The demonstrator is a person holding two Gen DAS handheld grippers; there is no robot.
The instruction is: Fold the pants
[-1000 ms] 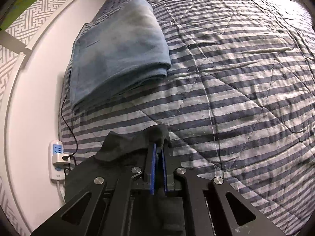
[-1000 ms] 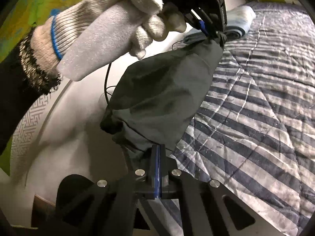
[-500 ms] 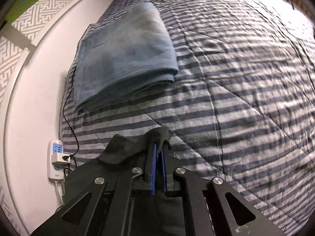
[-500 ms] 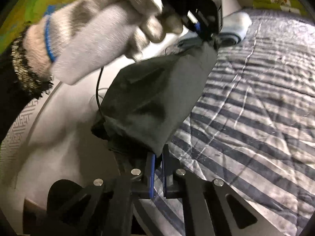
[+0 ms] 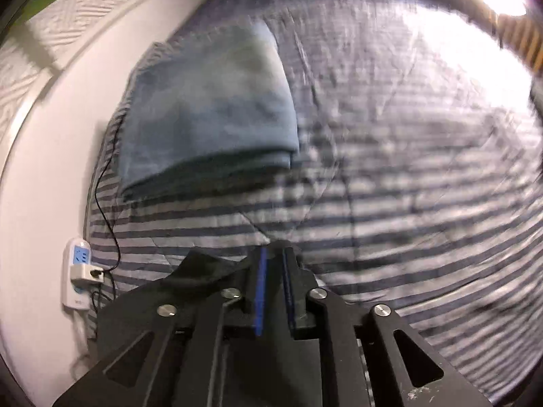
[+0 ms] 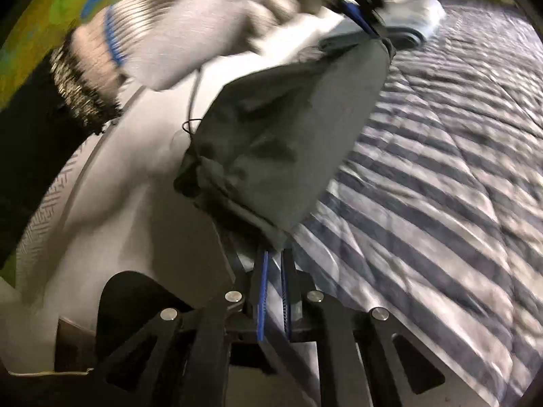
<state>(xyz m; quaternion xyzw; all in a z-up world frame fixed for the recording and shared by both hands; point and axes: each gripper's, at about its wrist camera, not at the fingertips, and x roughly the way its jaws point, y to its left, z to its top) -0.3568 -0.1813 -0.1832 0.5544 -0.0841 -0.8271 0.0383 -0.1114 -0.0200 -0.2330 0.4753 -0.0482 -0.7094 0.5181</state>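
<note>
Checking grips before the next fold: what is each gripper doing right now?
Left gripper: jaws opening, dark pants between them.
Right gripper: jaws opening, pants hem between them.

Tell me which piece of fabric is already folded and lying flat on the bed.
The blue blanket, folded into a neat stack at the wall side of the striped quilt. The dark pants hang crumpled in the air, and the quilt itself is spread out, not folded.
</note>
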